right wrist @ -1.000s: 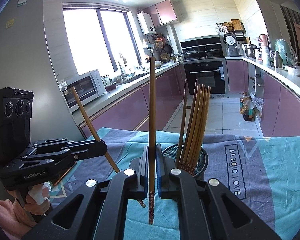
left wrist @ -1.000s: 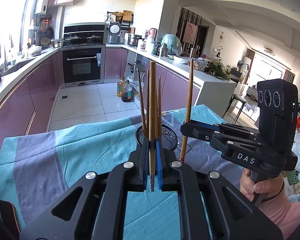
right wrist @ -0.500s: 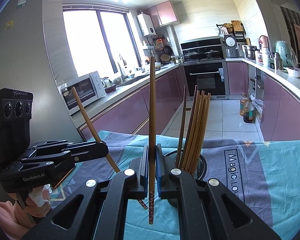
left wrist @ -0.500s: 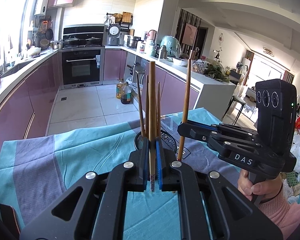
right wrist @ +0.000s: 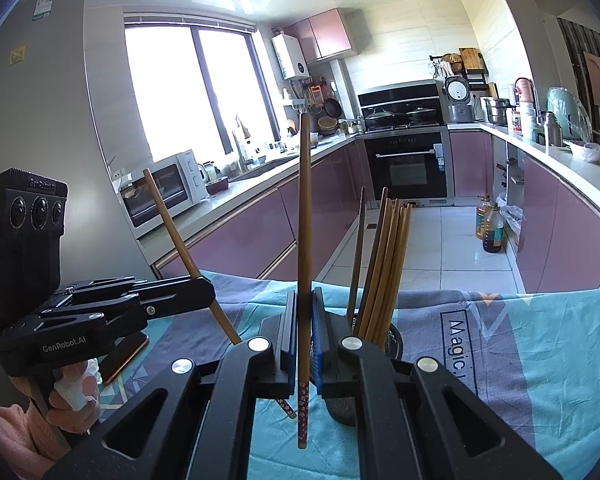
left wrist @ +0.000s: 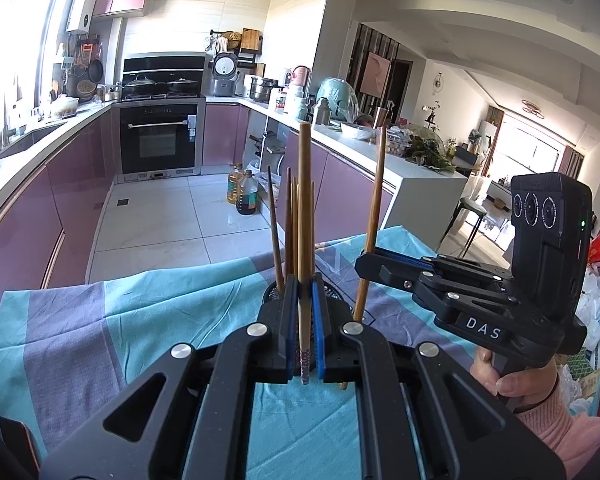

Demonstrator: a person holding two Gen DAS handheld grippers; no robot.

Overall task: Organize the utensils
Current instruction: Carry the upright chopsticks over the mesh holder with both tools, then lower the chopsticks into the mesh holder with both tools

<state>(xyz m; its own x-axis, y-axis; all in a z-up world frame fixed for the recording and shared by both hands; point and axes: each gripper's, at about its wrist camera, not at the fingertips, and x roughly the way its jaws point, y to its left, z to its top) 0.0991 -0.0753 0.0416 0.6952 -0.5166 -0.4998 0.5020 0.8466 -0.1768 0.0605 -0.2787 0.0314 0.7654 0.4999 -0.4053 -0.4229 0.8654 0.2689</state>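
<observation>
We are pinching one upright chopstick in our left gripper and another chopstick in our right gripper, both closed tight, beside the mesh holder (already holding several) on the tablecloth.

Home kitchen, open to living area. Built-in oven under hob with lidded pans; purple cabinets along white worktop. Microwave, sink tap, rice cooker, oil bottles on tiled floor. Wall boiler beside window. Patterned tablecloth in foreground.
</observation>
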